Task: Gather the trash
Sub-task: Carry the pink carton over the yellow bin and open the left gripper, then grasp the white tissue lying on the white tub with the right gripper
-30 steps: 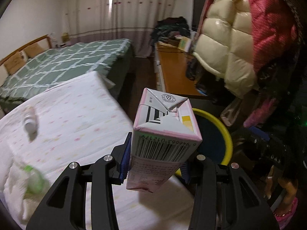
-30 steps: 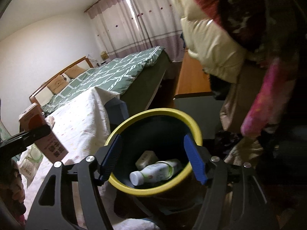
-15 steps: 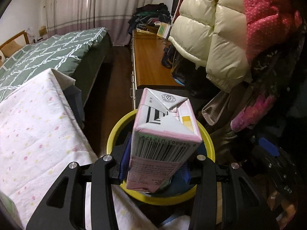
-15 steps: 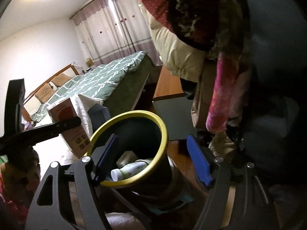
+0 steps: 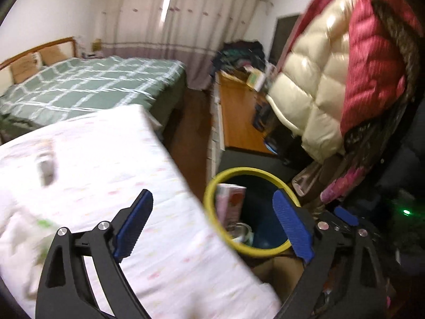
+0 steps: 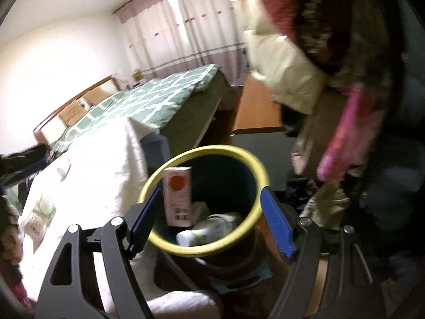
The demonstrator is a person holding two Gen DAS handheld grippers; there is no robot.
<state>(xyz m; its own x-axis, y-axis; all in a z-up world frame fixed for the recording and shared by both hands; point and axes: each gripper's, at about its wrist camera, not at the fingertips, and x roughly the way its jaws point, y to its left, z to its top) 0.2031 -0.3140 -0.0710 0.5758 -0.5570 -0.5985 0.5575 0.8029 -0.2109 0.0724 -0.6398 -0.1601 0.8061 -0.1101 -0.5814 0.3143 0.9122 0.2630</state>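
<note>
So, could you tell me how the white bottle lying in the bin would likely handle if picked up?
The white bottle lies on its side in the bin, so its round body would probably roll. Smooth plastic, perhaps slippery. As trash, likely light.

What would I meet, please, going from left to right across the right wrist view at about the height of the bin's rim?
White spotted cloth → pink carton standing inside the yellow-rimmed bin → white bottle lying in the bin → hanging pink garment.
</note>
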